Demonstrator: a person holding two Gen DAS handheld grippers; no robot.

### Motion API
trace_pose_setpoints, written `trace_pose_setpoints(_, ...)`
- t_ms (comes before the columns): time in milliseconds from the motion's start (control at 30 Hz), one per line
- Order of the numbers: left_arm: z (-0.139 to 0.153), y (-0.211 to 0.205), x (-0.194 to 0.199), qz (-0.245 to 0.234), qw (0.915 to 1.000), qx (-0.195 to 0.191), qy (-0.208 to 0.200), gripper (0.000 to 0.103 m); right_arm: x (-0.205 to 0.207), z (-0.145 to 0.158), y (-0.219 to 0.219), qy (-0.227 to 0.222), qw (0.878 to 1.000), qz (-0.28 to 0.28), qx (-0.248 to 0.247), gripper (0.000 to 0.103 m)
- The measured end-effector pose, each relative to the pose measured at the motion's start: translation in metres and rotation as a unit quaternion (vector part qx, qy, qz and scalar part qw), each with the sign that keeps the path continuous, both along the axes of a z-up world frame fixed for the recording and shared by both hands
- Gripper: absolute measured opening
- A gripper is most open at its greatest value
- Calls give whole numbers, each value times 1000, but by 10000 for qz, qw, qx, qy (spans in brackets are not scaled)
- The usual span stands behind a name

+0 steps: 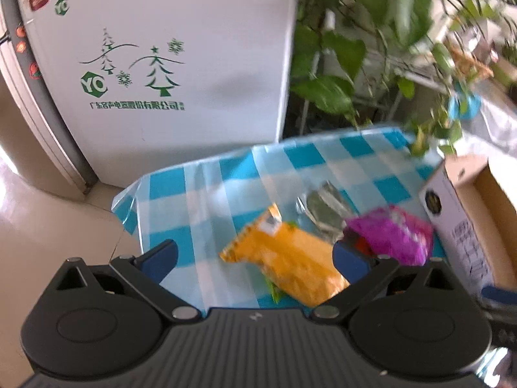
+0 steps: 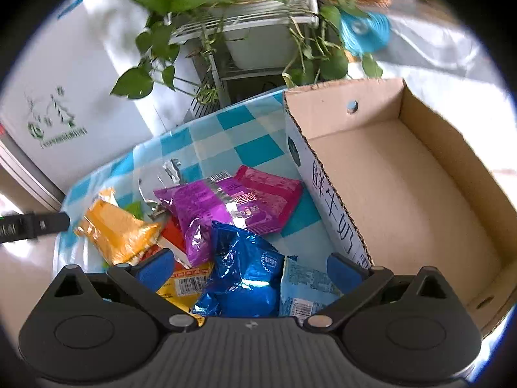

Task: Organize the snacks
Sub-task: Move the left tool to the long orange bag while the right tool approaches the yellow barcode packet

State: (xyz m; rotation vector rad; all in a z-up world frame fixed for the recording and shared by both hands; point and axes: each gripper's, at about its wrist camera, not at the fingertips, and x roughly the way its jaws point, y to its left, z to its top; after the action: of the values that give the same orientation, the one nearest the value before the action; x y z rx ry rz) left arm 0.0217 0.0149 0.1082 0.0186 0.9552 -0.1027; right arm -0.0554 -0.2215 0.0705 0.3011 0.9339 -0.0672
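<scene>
A large white refrigerator [image 1: 181, 64] with green tree-and-snowflake artwork stands behind the worktop [image 1: 226, 174], which wears a blue-and-white checked plastic cloth. To the refrigerator's right, leafy green houseplants [image 2: 181, 6] trail over a white wire rack.

On the worktop's right side sits a shallow, open brown cardboard box [image 2: 404, 174] with a white printed outer wall; its inside is bare cardboard. Just left of the box lies a loose heap of snack packets. In the right wrist view, a shiny purple foil snack packet [image 2: 206, 207] overlaps a magenta packet [image 2: 274, 194], which lies near the box's wall; whether they touch cannot be told. A crinkled metallic blue foil bag [image 2: 245, 274] sits nearest the camera, with a pale blue packet [image 2: 300, 287] beside it. An orange packet with a serrated edge [image 2: 116, 229] lies at the left of the heap, a silver foil wrapper [image 2: 161, 177] behind it, and red and yellow packets are partly buried beneath.

The right claw [image 2: 250, 266] hangs low over the heap, tilted forward and down, its blue-padded fingers spread wide on either side of the blue bag, gripping nothing. The left claw [image 1: 255, 257] is pitched down over the worktop's left part, fingers equally spread, the orange packet lying between them, ungripped. This view is motion-blurred.
</scene>
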Motion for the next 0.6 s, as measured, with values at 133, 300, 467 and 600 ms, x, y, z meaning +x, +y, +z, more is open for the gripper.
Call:
trace_pose_setpoints(133,-20,11,12,304,9983,-374,317,101,-1,-4,-1,-10,9983,279,518,103)
trace_pose_setpoints(300,-33,10,25,447,9943,-762,597,101,-2,-10,12,-76,9941,733,798,99)
trace_pose_setpoints(467,-41,6,35,555,9922,-864,712,101,-8,-10,27,-188,9923,1090,562,96)
trace_pose_setpoints(600,-48,-4,42,604,9926,-768,725,101,-11,-9,31,-178,9910,1236,489,94)
